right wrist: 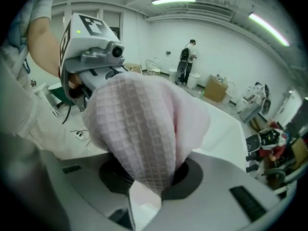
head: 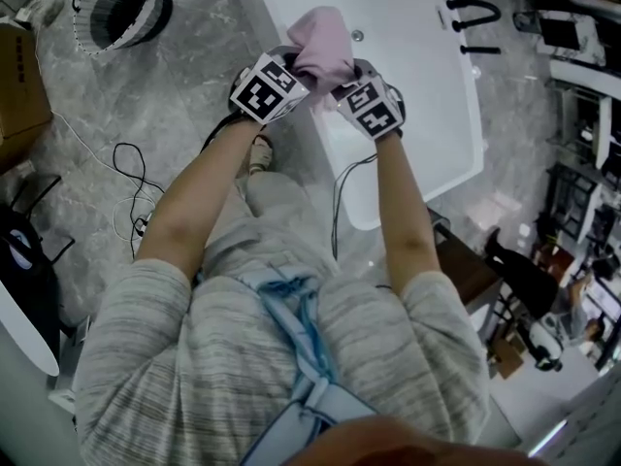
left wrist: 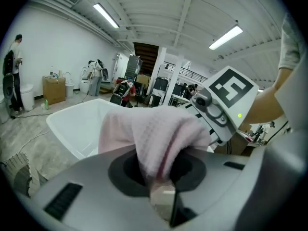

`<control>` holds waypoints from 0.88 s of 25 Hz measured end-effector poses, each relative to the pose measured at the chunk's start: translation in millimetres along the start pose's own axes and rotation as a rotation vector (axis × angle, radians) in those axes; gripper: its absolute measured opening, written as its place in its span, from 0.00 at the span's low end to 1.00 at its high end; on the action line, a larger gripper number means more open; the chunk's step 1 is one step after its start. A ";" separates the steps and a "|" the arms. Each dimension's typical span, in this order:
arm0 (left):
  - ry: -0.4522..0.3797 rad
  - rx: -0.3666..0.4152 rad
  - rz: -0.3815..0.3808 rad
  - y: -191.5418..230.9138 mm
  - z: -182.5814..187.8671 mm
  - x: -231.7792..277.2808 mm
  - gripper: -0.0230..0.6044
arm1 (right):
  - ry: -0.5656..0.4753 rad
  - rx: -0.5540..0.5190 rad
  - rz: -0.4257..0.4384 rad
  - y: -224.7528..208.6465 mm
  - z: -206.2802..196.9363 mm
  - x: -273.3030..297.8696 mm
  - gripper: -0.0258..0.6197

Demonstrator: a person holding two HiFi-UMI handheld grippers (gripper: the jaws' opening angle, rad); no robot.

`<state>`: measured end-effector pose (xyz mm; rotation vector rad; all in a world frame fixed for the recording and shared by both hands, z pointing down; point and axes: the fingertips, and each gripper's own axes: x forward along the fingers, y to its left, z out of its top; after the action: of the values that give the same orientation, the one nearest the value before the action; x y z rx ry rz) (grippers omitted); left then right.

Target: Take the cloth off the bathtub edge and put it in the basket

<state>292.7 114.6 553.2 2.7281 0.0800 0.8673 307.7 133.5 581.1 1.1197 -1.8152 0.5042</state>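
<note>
One pink cloth (head: 323, 42) pinched by two grippers over one white tub (head: 408, 105).

The tub lies beneath and ahead of both grippers, and its rim runs just below them. One round basket (head: 121, 8) stands on the grey floor, well off to the left gripper's (head: 289, 74) outer side, and it holds no cloth yet. The single cloth bunches up in a peak between the grippers, which sit side by side and nearly touch. The left gripper's jaws are narrowed onto one fold of it (left wrist: 154, 138). The right gripper (head: 351, 83) has its jaws clamped on another fold (right wrist: 139, 129). One black cable (head: 131, 178) loops on the floor behind the left gripper.
</note>
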 end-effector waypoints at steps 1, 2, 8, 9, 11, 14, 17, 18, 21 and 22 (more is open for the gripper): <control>-0.017 -0.002 0.010 2.8 5.4 -7.4 0.16 | -0.012 -0.005 -0.007 -0.8 9.3 -3.3 0.23; -0.033 -0.002 0.020 5.3 10.4 -14.8 0.16 | -0.024 -0.009 -0.013 -1.0 18.4 -6.6 0.23; -0.134 0.011 0.074 16.4 40.0 -64.5 0.16 | -0.118 -0.024 -0.044 3.6 73.4 -26.0 0.23; -0.151 0.012 0.082 17.4 44.3 -72.8 0.16 | -0.136 -0.026 -0.048 5.3 81.9 -29.6 0.23; -0.178 0.016 0.099 17.9 52.4 -88.6 0.16 | -0.171 -0.028 -0.057 8.6 97.5 -37.7 0.23; -0.214 0.032 0.127 18.3 64.0 -112.0 0.16 | -0.217 -0.030 -0.072 13.7 119.9 -49.8 0.23; -0.239 0.049 0.156 18.5 72.2 -135.1 0.16 | -0.259 -0.036 -0.080 21.5 140.8 -59.7 0.23; -0.247 0.054 0.167 18.4 75.0 -142.1 0.16 | -0.272 -0.042 -0.082 23.8 147.2 -63.0 0.23; -0.284 0.062 0.200 17.5 85.2 -163.5 0.16 | -0.315 -0.060 -0.085 30.4 166.6 -74.2 0.23; -0.300 0.061 0.211 16.9 89.0 -171.1 0.16 | -0.331 -0.065 -0.085 32.8 173.6 -78.4 0.23</control>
<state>203.2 53.4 392.8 2.9283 -0.2496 0.5014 208.1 63.4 431.0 1.2877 -2.0388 0.2159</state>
